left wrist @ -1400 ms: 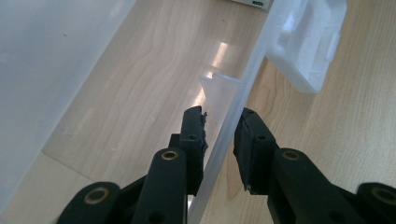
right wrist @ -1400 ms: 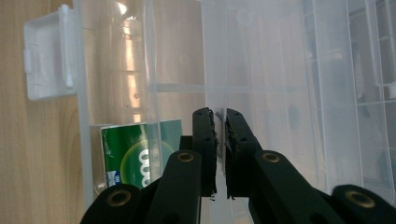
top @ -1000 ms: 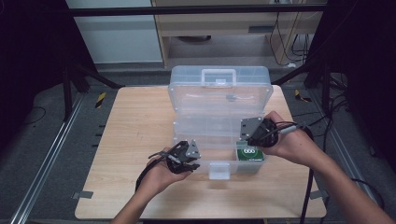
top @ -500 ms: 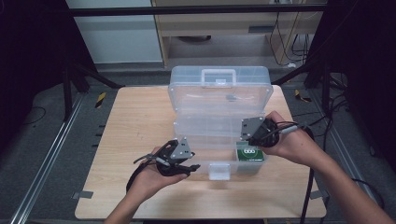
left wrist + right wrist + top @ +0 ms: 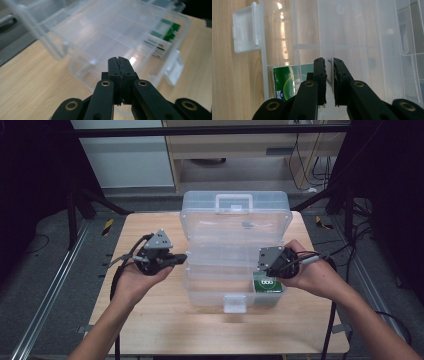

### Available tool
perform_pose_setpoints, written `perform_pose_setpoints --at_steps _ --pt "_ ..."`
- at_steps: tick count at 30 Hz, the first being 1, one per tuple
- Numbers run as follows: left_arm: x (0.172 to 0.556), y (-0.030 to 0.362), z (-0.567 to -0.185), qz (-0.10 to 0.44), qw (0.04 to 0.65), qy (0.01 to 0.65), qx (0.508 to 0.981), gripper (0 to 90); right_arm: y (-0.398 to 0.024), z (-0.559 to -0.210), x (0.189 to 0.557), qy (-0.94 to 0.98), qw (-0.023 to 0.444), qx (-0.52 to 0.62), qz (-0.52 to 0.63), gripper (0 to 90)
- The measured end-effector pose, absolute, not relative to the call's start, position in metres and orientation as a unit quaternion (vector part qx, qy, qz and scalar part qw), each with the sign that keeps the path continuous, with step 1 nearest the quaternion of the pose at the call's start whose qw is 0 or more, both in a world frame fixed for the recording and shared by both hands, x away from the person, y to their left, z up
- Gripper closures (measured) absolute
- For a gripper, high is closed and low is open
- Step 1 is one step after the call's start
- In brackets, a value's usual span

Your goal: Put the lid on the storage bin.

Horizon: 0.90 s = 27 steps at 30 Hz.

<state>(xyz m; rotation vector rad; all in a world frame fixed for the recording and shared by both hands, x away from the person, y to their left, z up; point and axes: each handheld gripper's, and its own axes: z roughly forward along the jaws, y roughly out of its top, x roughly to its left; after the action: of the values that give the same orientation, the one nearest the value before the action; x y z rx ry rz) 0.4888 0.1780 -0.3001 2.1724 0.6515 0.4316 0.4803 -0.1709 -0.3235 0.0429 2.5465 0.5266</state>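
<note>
The table [image 5: 150,330] is pale wood, with dark floor on either side. On its middle stands the box [image 5: 235,245], a clear plastic organiser lying open: the lid with its handle stands up at the far side, the divided tray lies towards the person, and a white latch [image 5: 234,303] hangs at the near front edge. A green packet [image 5: 268,283] sits in the tray's near right compartment.

The left gripper [image 5: 181,259] is held above the table just left of the box, level with the tray's left wall and apart from it, its tips pointing right at the plastic. Its jaws have just been closing and now meet with nothing between them; in the left gripper view [image 5: 118,65] the pads press flat together, the box lies beyond and below them, and the packet [image 5: 165,37] lies at the box's far end.

The right gripper [image 5: 262,268] is at the tray's right side, right above the packet. In the right gripper view [image 5: 328,72] its jaws stand a narrow slit apart, closed on a thin clear divider [image 5: 325,32] of the tray that runs up between the pads. The packet [image 5: 287,82] lies just left of the jaws, in the corner compartment next to the latch [image 5: 245,30].
</note>
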Motion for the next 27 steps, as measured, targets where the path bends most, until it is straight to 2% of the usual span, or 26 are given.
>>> perform_pose_setpoints --at_steps 12,27 --pt "0.529 0.171 -0.29 0.163 0.422 0.302 0.839 89.8 -0.171 -0.325 0.478 0.941 0.274 0.017 0.196 81.7" --pt "0.548 0.172 -0.287 0.144 0.438 0.327 0.825 89.9 -0.17 -0.327 0.475 0.941 0.277 0.014 0.192 81.6"
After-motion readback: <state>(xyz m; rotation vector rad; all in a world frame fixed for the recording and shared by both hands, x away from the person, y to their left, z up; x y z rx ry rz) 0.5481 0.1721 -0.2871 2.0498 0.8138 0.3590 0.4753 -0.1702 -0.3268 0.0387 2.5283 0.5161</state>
